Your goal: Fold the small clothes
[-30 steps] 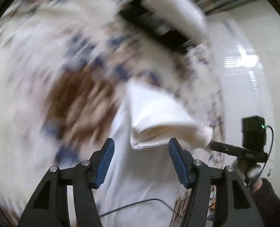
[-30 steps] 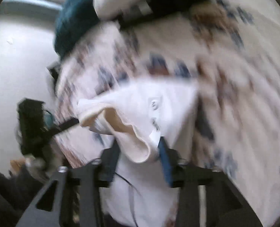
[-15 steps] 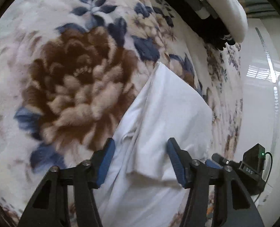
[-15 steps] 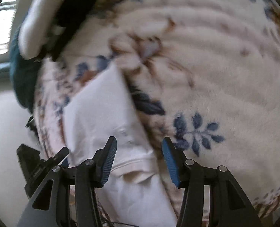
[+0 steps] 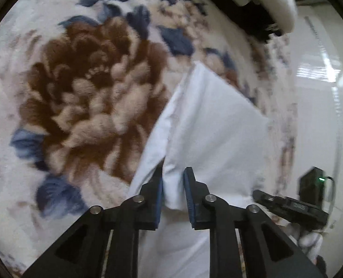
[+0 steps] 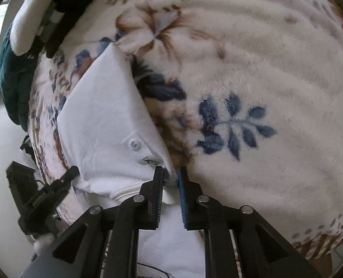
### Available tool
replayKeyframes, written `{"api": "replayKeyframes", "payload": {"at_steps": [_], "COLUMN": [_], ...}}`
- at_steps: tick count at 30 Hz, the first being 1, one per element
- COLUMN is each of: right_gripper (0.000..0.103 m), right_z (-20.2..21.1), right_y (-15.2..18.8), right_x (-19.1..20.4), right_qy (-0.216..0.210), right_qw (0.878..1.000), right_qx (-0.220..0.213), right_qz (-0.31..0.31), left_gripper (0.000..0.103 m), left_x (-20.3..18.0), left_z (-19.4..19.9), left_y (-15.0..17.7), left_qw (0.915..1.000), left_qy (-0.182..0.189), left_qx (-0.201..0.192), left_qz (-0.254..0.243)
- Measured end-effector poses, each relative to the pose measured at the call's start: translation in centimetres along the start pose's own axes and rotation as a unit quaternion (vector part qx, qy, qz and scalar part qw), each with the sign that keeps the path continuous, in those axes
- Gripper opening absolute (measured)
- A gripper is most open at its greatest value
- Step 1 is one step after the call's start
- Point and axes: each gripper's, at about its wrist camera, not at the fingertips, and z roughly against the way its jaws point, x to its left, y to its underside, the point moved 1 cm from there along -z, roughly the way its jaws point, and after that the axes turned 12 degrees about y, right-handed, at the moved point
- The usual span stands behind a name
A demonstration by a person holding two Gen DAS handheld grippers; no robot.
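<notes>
A small white garment [image 5: 213, 134] lies folded on a fluffy floral blanket [image 5: 78, 92]. My left gripper [image 5: 173, 185] is shut on the garment's near left edge, cloth pinched between the blue pads. In the right wrist view the same garment [image 6: 106, 115] shows a size label and a ribbed hem. My right gripper [image 6: 170, 180] is shut on its near right corner. Each gripper shows in the other's view: the right one in the left wrist view [image 5: 292, 206], the left one in the right wrist view [image 6: 44, 197].
A pile of dark and white clothes [image 6: 39, 18] and a teal cloth [image 6: 11, 74] lie at the blanket's far end. The blanket's edge [image 6: 322, 236] falls off at the near right. A pale floor [image 5: 322, 115] lies beyond the bed.
Both grippers were open around the garment's near edge half a second ago. Now both have shut on the cloth. A second ago the garment was held up in motion.
</notes>
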Motion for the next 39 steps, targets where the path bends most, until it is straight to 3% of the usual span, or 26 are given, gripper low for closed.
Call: {"api": "replayKeyframes", "payload": {"at_steps": [3,4,7,10,18,23,28,30,32,33,34,35,39], "right_gripper": [0.051,0.051,0.051,0.051,0.051,0.051,0.051,0.052,0.052,0.045,0.022,0.011,0.005], "right_z": [0.7,0.9,1.6,1.9,1.1,-2.3,-6.0,-7.1,-7.8,-7.9,-8.0,-7.9,-6.4], "right_y": [0.3,0.6,2.7,5.6,14.6,19.3,22.1,22.8,23.4,23.8,24.0,24.0,25.1], "right_x": [0.0,0.0,-0.9,-2.0,-7.2,-9.7,-10.0,-10.0,-9.8,-9.7,-9.3,-9.0,-8.4], "right_qy": [-0.02,-0.03,-0.045,-0.045,-0.02,-0.013,-0.015,-0.017,-0.03,-0.04,-0.045,-0.047,-0.056], "right_qw": [1.0,1.0,0.999,0.998,0.996,0.993,0.989,0.988,0.988,0.988,0.988,0.988,0.988], "right_qx": [0.002,0.001,0.014,0.032,0.076,0.11,0.137,0.141,0.146,0.146,0.143,0.142,0.129], "right_qz": [0.001,0.003,0.009,0.021,0.035,0.039,0.056,0.055,0.046,0.043,0.041,0.041,0.057], "left_gripper": [0.061,0.065,0.065,0.065,0.065,0.065,0.065,0.062,0.026,0.007,0.006,0.006,0.004], "left_x": [-0.6,-0.6,-0.5,0.0,3.7,6.2,6.0,5.6,5.4,5.3,5.3,5.4,4.8], "left_z": [1.9,2.5,4.9,6.7,6.7,3.4,3.1,3.4,3.7,3.6,4.1,4.4,6.7], "left_y": [1.2,1.7,4.6,8.4,20.0,23.6,24.3,24.6,25.3,25.6,25.9,26.0,27.0], "left_qw": [0.9987,0.9982,0.998,0.999,0.9969,0.9949,0.996,0.9971,0.9976,0.9974,0.9975,0.9974,0.9955], "left_qy": [0.05,0.058,0.059,0.03,-0.051,-0.043,-0.044,-0.04,-0.036,-0.033,-0.023,-0.018,0.01], "left_qx": [-0.006,-0.011,-0.022,-0.03,0.018,0.058,0.044,0.031,0.029,0.033,0.026,0.02,-0.002], "left_qz": [-0.011,-0.01,0.004,0.017,0.058,0.07,0.064,0.056,0.051,0.055,0.061,0.067,0.095]}}
